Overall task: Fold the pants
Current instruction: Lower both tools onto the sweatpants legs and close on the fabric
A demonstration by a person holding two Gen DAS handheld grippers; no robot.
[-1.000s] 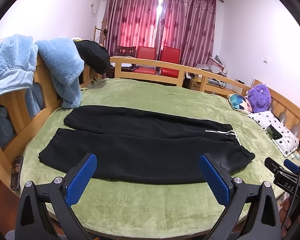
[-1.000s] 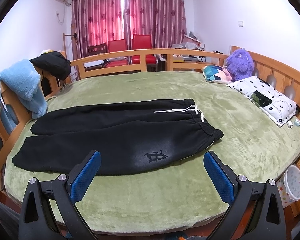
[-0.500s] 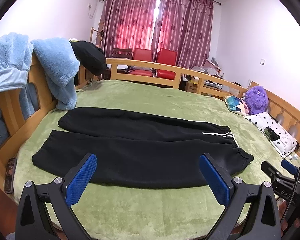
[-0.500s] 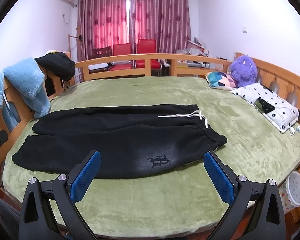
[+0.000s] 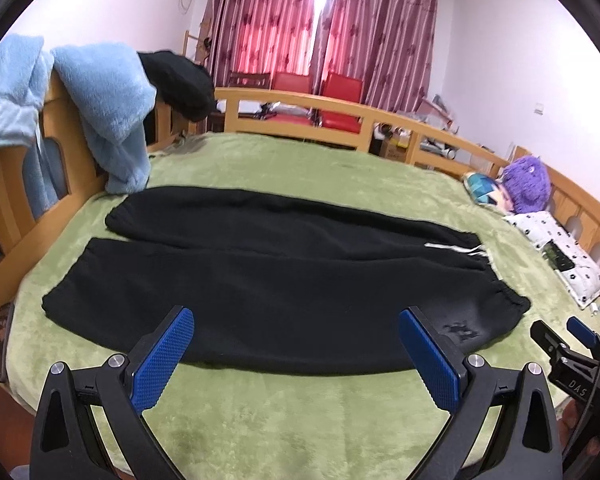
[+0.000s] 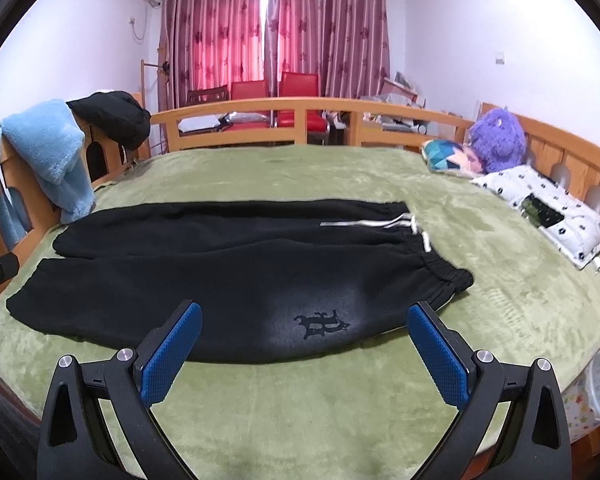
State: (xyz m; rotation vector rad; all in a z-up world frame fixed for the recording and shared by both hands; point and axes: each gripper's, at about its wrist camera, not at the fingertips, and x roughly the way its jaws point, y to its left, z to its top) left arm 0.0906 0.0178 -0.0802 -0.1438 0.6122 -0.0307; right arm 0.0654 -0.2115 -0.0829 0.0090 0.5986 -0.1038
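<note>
A: Left tongs (image 5: 296, 354) spread wide, blue pads (image 5: 162, 364) apart, nothing between them. They hang above the near edge of the pants (image 5: 268, 280). No contact.

B: Same for the right tongs (image 6: 304, 350): gaping, empty, over the front hem side of the pants (image 6: 236, 276) near the printed logo (image 6: 321, 323).

A: Pants location?

B: Flat on the green blanket (image 6: 300, 400) of the bed, unfolded. Long axis runs left to right across both views. Waistband (image 6: 440, 270) points right, toward the pillow (image 6: 548, 208); leg cuffs point left, toward the wooden rail (image 5: 16, 184). Two legs lie side by side, the near one overlapping slightly.

A: White drawstring (image 6: 380, 224) lies across the far leg near the waist. Anything hidden?

B: Tong frames cover part of the blanket's front edge. The near leg's lower hem is partly behind the pads in both views. Whether the cuffs are ribbed is unclear, too dark.

A: Extras: blue fleece (image 5: 108, 112) draped on the rail, purple plush (image 6: 498, 140) beside the pillow, the other device's mount cut off at the left view's right edge.
</note>
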